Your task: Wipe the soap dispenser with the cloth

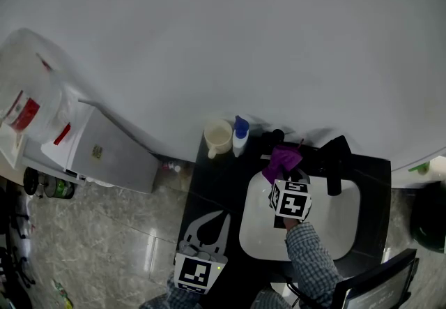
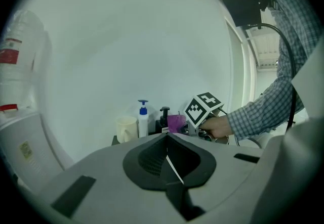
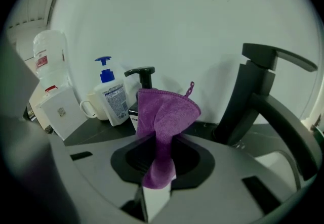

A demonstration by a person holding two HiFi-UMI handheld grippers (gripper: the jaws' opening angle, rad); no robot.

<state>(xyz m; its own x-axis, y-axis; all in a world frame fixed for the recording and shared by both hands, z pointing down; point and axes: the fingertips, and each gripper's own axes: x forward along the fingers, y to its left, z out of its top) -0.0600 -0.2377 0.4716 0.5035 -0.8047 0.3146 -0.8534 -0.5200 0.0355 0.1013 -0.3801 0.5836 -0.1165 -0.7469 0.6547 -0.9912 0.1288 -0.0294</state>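
Observation:
A black pump soap dispenser (image 1: 274,137) stands on the dark counter behind the white basin. In the right gripper view its pump head (image 3: 142,75) rises just behind the purple cloth (image 3: 164,117), which hides most of its body. My right gripper (image 3: 158,139) is shut on that cloth (image 1: 282,159) and holds it right at the dispenser; I cannot tell whether they touch. A white bottle with a blue pump (image 1: 240,134) stands to the dispenser's left. My left gripper (image 1: 216,220) hovers shut and empty over the counter's left part, well short of the bottles.
A cream mug (image 1: 217,137) sits left of the blue-pump bottle. A tall black faucet (image 1: 336,161) stands at the back right of the white basin (image 1: 334,224). A water cooler (image 1: 104,151) with its bottle stands left of the counter. A dark chair (image 1: 380,287) is at the lower right.

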